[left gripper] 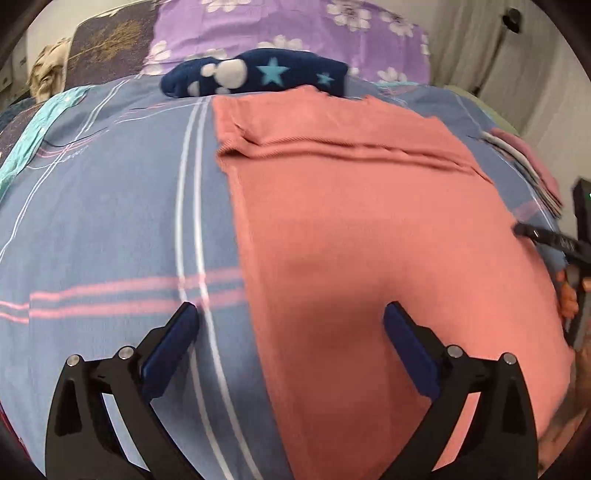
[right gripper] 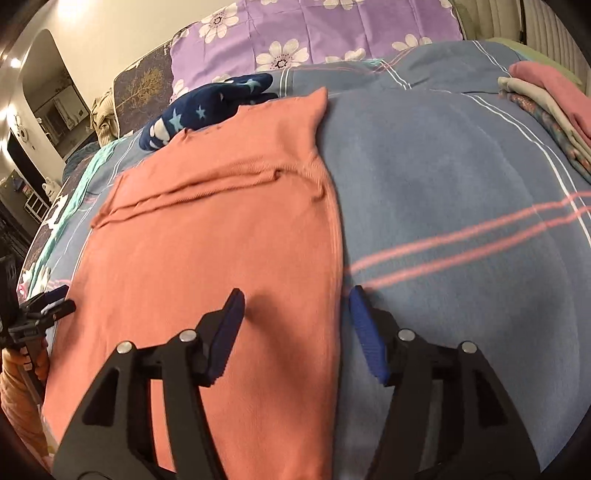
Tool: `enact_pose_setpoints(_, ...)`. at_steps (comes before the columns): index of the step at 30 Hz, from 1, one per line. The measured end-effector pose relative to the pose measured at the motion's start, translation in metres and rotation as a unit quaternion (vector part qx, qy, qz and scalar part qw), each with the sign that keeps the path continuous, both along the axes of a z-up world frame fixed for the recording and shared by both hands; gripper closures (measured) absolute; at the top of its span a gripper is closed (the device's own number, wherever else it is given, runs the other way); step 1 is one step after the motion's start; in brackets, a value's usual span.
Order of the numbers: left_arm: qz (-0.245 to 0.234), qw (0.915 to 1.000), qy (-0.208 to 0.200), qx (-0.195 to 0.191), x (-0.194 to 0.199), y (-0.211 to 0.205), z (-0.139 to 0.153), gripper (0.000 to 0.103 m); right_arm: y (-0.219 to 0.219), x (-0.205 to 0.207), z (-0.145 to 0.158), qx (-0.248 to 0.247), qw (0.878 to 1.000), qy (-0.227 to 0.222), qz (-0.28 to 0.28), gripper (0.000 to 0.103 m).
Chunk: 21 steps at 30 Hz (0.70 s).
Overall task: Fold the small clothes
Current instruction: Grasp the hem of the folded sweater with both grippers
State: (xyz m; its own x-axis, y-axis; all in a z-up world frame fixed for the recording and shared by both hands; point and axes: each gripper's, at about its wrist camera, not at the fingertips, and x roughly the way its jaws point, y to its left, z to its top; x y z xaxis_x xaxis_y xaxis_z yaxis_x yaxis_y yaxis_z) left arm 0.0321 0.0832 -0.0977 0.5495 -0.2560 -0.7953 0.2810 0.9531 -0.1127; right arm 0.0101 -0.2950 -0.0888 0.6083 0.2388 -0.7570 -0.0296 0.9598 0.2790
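A salmon-pink knit garment (left gripper: 369, 229) lies flat on the blue striped bedspread (left gripper: 110, 221), with a folded-over band across its far part. My left gripper (left gripper: 291, 317) is open and empty, straddling the garment's left edge near its near end. In the right wrist view the same garment (right gripper: 221, 240) fills the left half. My right gripper (right gripper: 295, 302) is open and empty, straddling the garment's right edge. The left gripper (right gripper: 55, 302) also shows at the far left there, and the right gripper's finger (left gripper: 535, 232) shows at the right edge of the left wrist view.
A navy star-patterned cloth (left gripper: 258, 74) lies bunched beyond the garment, against a purple flowered pillow (left gripper: 295, 33). A stack of folded clothes (right gripper: 546, 110) sits at the bed's far right. The bedspread (right gripper: 461, 203) stretches to the right of the garment.
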Motion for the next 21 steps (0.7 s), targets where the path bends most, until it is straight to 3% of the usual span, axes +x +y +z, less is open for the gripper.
enact_pose_setpoints(3,-0.019,0.9998,-0.002,0.008,-0.022,-0.004,-0.001,0.004,-0.005,-0.023,0.000,0.011,1.000,-0.002,-0.012,0.047)
enact_pose_setpoints(5,-0.029,0.9995,-0.002,-0.008,-0.037,-0.002,0.000,0.013,-0.013,-0.042,-0.001,0.031,0.999,-0.003,-0.024,0.055)
enact_pose_setpoints(7,-0.031,0.9990,-0.002,-0.033,-0.049,0.004,0.001,0.022,-0.023,-0.065,-0.003,0.045,0.998,-0.005,-0.032,0.072)
enact_pose_setpoints(11,-0.043,0.9963,-0.001,-0.074,-0.074,0.017,0.000,0.039,-0.036,-0.108,-0.008,0.093,0.995,-0.006,-0.019,0.074)
enact_pose_setpoints(13,-0.052,0.9947,0.004,-0.088,-0.085,0.020,0.001,0.042,-0.039,-0.125,-0.009,0.107,0.994,-0.007,-0.010,0.074)
enact_pose_setpoints(21,-0.087,0.9902,0.014,-0.109,-0.128,0.021,0.000,0.044,-0.041,-0.178,-0.016,0.162,0.986,-0.010,0.031,0.073)
